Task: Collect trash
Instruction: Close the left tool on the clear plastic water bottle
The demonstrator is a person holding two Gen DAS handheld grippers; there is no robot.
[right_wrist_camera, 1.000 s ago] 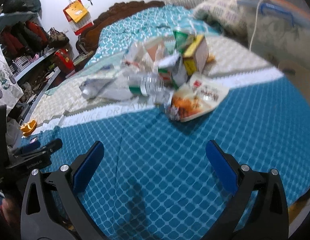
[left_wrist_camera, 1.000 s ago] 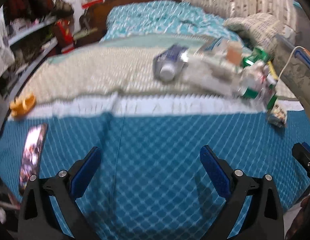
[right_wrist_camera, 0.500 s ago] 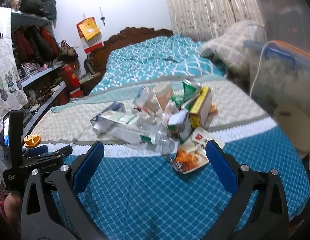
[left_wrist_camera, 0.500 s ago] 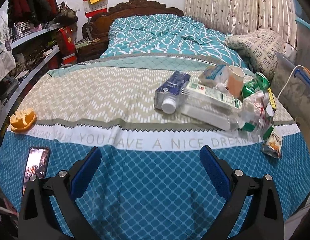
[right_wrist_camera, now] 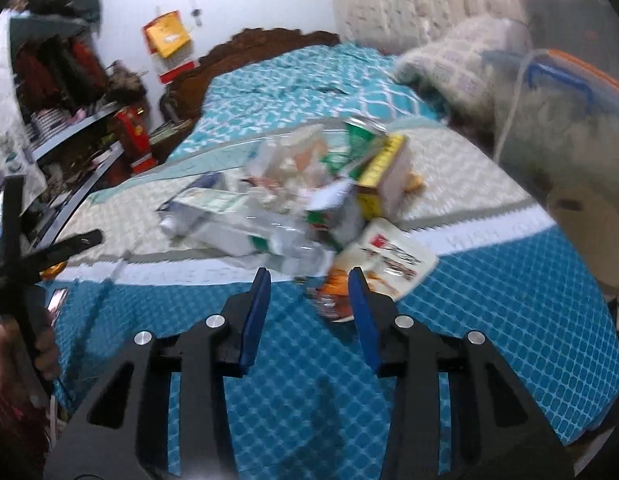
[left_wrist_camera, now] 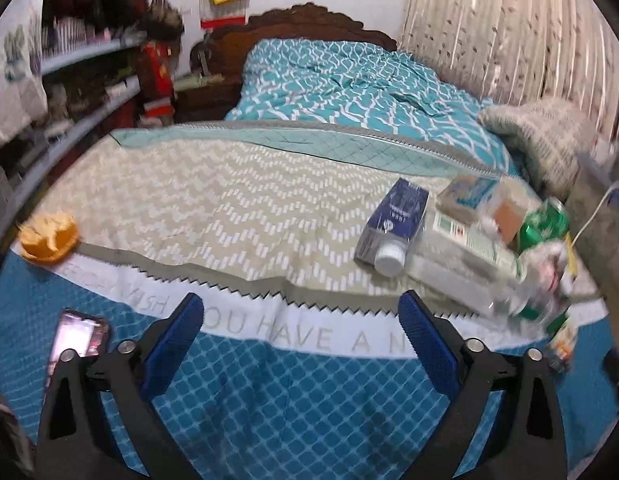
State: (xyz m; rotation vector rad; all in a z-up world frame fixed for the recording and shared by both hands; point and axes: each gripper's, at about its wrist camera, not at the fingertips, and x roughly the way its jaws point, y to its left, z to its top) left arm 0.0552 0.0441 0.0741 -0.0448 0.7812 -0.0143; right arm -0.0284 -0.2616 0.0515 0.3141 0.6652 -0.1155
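A pile of trash lies on the bed: a blue carton [left_wrist_camera: 401, 220], a clear plastic bottle [left_wrist_camera: 469, 264], a paper cup [left_wrist_camera: 505, 216] and a green can [left_wrist_camera: 545, 224]. An orange peel [left_wrist_camera: 49, 236] sits alone at the left. My left gripper [left_wrist_camera: 301, 320] hovers over the blue quilt short of the pile, its jaws closing slightly with nothing between them. In the right wrist view the bottle [right_wrist_camera: 269, 240], a snack packet [right_wrist_camera: 389, 256] and a yellow box [right_wrist_camera: 385, 172] lie just past my right gripper [right_wrist_camera: 309, 284]. Its jaws are closing; the packet's crumpled end shows in the gap, not pressed.
A phone [left_wrist_camera: 79, 340] lies on the quilt at the near left. Cluttered shelves [left_wrist_camera: 69, 92] run along the left wall. A pillow [left_wrist_camera: 541, 140], a lidded plastic storage box [right_wrist_camera: 569, 120] and a round stool [right_wrist_camera: 589, 232] stand to the right. A hand [right_wrist_camera: 13, 352] holds the left gripper.
The right gripper's jaws have narrowed a lot and it has come nearer the pile. The left gripper's jaws have narrowed a little, and its view has shifted left, away from the pile.
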